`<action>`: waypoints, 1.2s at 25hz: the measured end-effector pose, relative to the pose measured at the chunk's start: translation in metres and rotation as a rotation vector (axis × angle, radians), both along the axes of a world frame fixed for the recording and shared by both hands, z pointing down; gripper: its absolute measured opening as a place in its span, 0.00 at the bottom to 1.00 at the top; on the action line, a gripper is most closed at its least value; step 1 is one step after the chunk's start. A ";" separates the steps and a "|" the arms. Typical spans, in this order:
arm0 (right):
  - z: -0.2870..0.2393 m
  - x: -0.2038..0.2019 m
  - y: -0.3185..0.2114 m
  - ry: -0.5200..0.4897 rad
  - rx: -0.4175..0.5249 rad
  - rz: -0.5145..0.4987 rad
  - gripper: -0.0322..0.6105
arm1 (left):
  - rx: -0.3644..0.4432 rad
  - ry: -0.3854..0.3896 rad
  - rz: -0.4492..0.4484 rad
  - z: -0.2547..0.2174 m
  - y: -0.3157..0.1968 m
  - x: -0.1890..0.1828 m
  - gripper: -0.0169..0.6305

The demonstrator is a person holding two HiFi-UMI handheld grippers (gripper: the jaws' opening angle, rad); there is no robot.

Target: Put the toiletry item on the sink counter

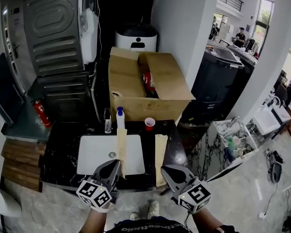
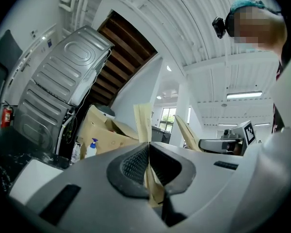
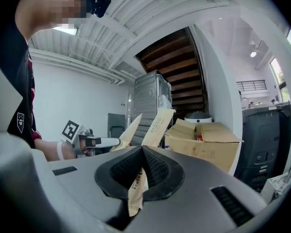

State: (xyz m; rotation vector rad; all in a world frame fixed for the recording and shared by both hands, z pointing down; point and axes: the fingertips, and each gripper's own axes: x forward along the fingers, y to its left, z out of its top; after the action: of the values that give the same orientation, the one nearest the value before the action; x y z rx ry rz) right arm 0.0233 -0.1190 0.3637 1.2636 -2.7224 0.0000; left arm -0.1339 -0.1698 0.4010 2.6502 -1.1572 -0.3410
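Observation:
Each gripper is shut on a long flat tan paper packet, both held above the black sink counter (image 1: 63, 144). My left gripper (image 1: 116, 164) pinches the lower end of one packet (image 1: 121, 147), which stands up over the white basin (image 1: 94, 154). My right gripper (image 1: 165, 170) holds the other packet (image 1: 160, 154) over the counter's right part. In the left gripper view the jaws (image 2: 148, 152) are closed on the packet (image 2: 143, 120). The right gripper view shows the same for its jaws (image 3: 142, 153) and packet (image 3: 157, 123), with the left gripper (image 3: 94, 142) beside it.
At the counter's back edge stand a white spray bottle (image 1: 120, 117), a clear bottle (image 1: 107, 121) and a red cup (image 1: 149, 124). An open cardboard box (image 1: 136, 86) sits behind them. A stacked washer (image 1: 58, 33) and a fire extinguisher (image 1: 40, 113) are at left.

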 end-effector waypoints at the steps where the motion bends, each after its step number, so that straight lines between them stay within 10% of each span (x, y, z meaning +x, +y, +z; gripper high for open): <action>1: 0.000 0.004 -0.006 -0.003 0.002 -0.005 0.11 | -0.005 0.000 -0.006 0.000 -0.004 0.004 0.05; 19: -0.010 0.123 -0.116 -0.068 0.025 -0.066 0.11 | -0.031 -0.032 -0.053 -0.008 -0.103 0.129 0.05; 30: 0.032 0.121 -0.172 -0.076 -0.099 -0.018 0.11 | -0.055 -0.049 -0.031 0.005 -0.146 0.117 0.05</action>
State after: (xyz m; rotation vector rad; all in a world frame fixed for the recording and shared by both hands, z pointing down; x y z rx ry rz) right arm 0.1447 -0.2913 0.3960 1.2364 -2.7590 0.1815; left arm -0.0172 -0.3159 0.4061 2.6091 -1.2058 -0.2465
